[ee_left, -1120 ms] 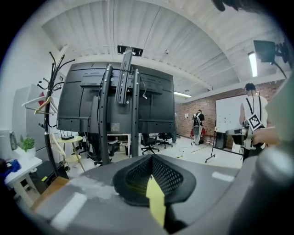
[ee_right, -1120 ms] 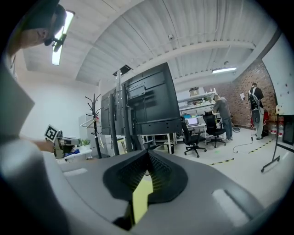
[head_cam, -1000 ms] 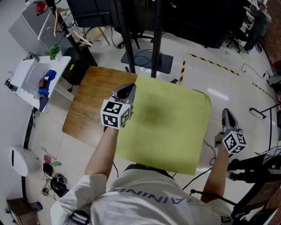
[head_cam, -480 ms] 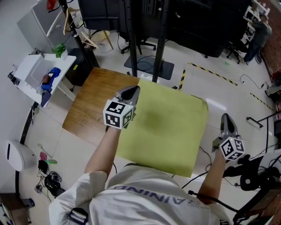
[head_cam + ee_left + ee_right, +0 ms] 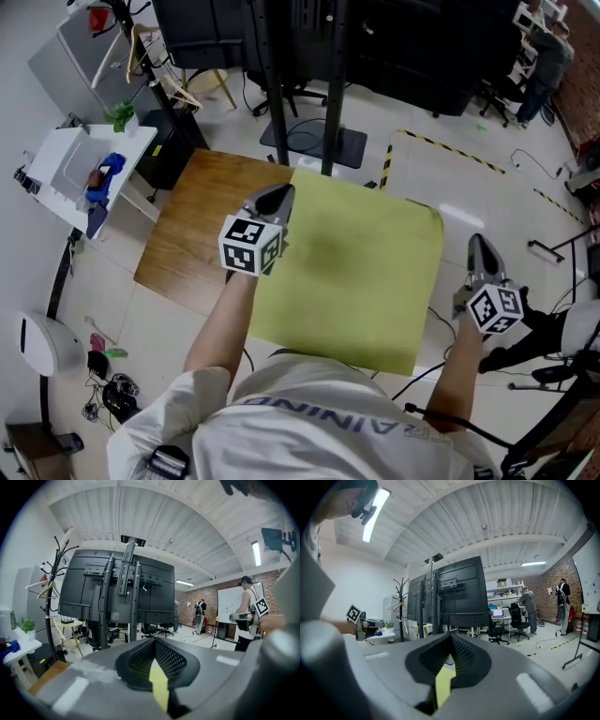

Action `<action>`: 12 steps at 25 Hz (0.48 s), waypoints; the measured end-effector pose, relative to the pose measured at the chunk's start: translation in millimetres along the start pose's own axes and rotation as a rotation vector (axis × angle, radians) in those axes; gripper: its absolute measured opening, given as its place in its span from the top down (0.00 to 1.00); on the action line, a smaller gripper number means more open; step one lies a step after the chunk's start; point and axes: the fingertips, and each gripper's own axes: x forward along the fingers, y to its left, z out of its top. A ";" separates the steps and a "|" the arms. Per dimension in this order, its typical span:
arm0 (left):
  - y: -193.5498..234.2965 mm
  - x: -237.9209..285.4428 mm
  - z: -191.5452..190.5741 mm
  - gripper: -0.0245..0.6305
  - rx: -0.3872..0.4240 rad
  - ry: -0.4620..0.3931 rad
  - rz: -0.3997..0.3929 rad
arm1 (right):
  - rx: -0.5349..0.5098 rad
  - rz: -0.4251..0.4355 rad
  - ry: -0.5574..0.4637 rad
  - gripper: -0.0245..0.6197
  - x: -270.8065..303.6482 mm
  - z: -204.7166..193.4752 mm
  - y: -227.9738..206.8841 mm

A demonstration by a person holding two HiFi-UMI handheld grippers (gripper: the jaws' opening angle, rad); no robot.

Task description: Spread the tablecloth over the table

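A yellow-green tablecloth (image 5: 352, 272) hangs spread over the right part of a wooden table (image 5: 197, 225), whose left half is bare. My left gripper (image 5: 277, 192) is at the cloth's left edge and is shut on the tablecloth; a yellow strip (image 5: 159, 686) shows between its closed jaws. My right gripper (image 5: 476, 242) is just off the cloth's right edge, over the floor. It is shut on the tablecloth too, with a yellow strip (image 5: 443, 684) pinched between its jaws. Both grippers point away from me, nearly level.
A black screen stand (image 5: 319, 84) rises just beyond the table. A white side table (image 5: 84, 164) with a blue object stands at the left, beside a coat rack (image 5: 141, 56). Yellow-black floor tape (image 5: 450, 131), cables and black stand legs (image 5: 544, 337) lie at the right.
My right gripper has risen slightly with its pinch of cloth. The left gripper and the cloth's spread look unchanged.
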 end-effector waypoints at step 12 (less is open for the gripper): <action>-4.3 -1.2 -1.4 0.95 0.009 0.009 -0.006 | -0.003 -0.003 0.009 0.95 -3.2 -5.3 1.0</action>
